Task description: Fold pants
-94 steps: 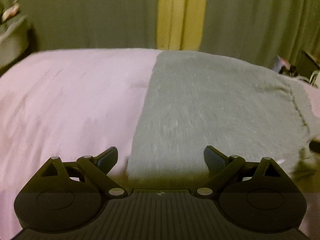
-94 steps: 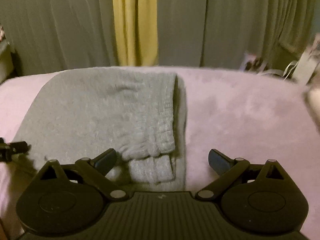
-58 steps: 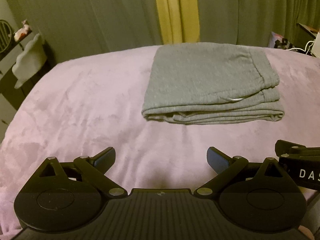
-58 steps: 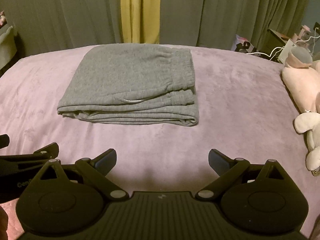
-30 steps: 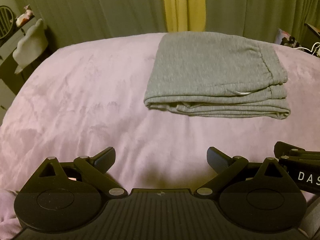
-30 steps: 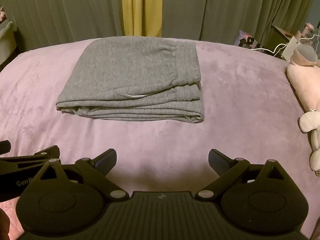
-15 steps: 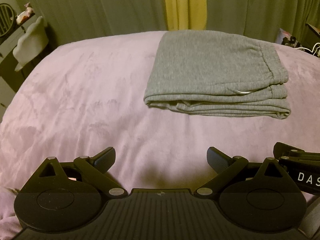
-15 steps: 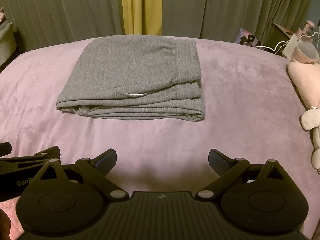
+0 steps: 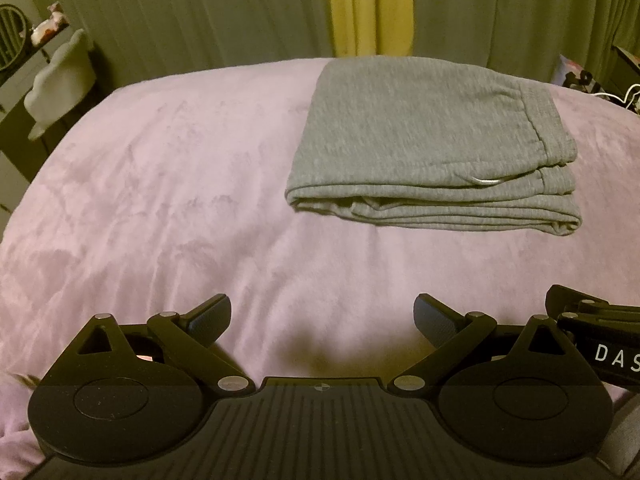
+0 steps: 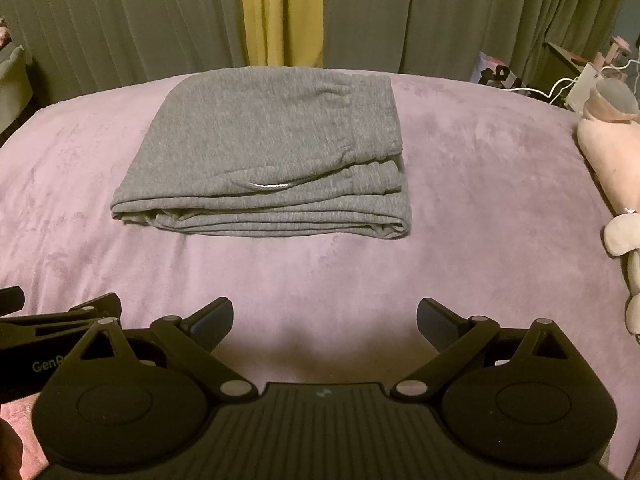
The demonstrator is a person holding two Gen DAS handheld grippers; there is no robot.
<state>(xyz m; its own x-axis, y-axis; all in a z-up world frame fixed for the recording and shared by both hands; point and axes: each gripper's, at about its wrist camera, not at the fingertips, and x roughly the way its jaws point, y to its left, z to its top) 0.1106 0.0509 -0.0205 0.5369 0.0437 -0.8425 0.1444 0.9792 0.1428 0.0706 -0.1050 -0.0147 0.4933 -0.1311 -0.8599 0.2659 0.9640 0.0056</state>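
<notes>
The grey pants [image 9: 432, 144] lie folded in a neat stack on the pink blanket [image 9: 160, 200], waistband to the right; they also show in the right wrist view [image 10: 272, 152]. My left gripper [image 9: 322, 318] is open and empty, held back from the pants near the bed's front. My right gripper [image 10: 324, 320] is open and empty, also well short of the stack. Each gripper shows at the edge of the other's view.
Pink plush toys [image 10: 612, 136] lie at the bed's right edge. Green and yellow curtains [image 10: 280, 12] hang behind the bed. A white chair back [image 9: 60, 84] and a shelf stand at the left. Cables and boxes [image 10: 580, 76] sit at the far right.
Both grippers have pulled back from over the pants to the bed's front about three seconds ago; over the last second they have barely shifted. The pants lie still.
</notes>
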